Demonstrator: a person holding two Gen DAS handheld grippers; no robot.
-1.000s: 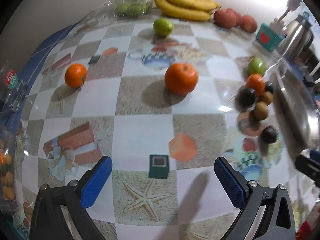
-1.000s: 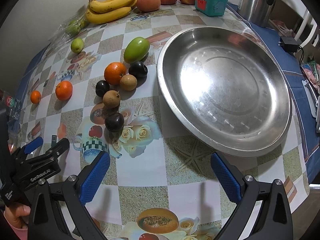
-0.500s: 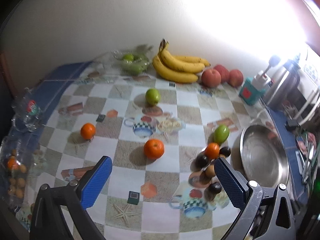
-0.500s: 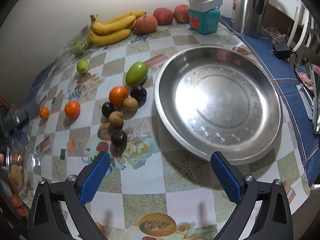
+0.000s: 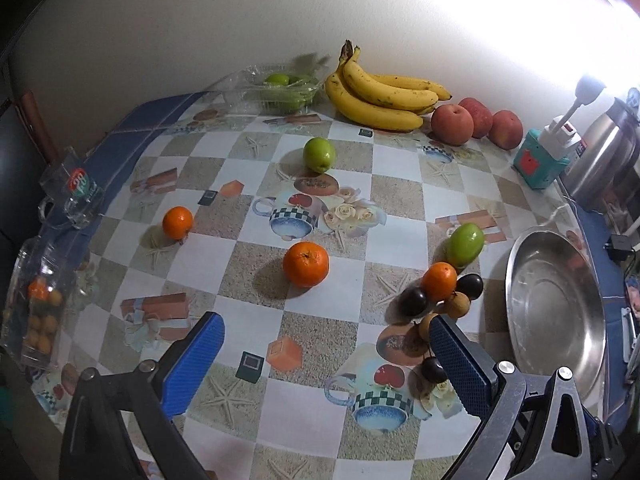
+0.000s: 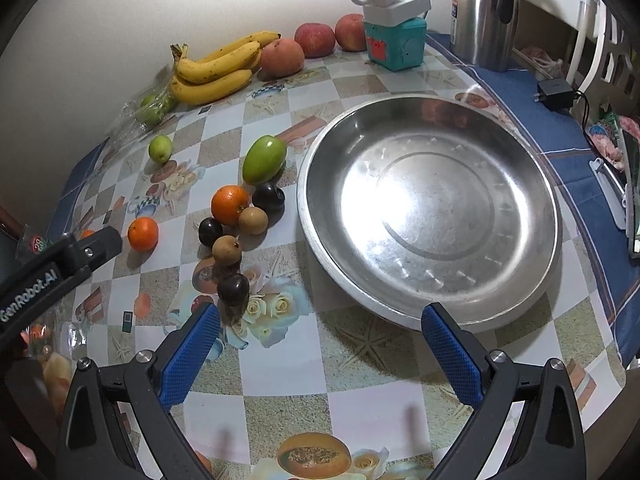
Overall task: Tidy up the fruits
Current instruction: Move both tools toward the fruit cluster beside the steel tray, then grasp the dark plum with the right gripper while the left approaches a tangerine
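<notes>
A large empty steel dish (image 6: 430, 216) sits on the patterned table; it also shows in the left wrist view (image 5: 556, 312). Left of it lies a cluster: a green mango (image 6: 264, 159), an orange (image 6: 229, 205), dark plums (image 6: 268, 197) and brown fruits (image 6: 226, 249). Loose oranges (image 5: 306, 264) (image 5: 177, 222) and a green fruit (image 5: 319, 154) lie further left. Bananas (image 5: 380, 96) and apples (image 5: 452, 124) line the wall. My left gripper (image 5: 326, 364) is open, high above the table. My right gripper (image 6: 320, 354) is open before the dish.
A teal box with a power strip (image 6: 394, 40) and a steel kettle (image 6: 482, 12) stand at the back right. A bag of green fruit (image 5: 280, 88), a glass mug (image 5: 74, 192) and a jar (image 5: 38, 312) are at the left. A charger (image 6: 556, 90) lies right.
My left gripper has risen and pulled back, so the whole table now shows. My right gripper has also lifted and drawn back a little. Both stay open and empty.
</notes>
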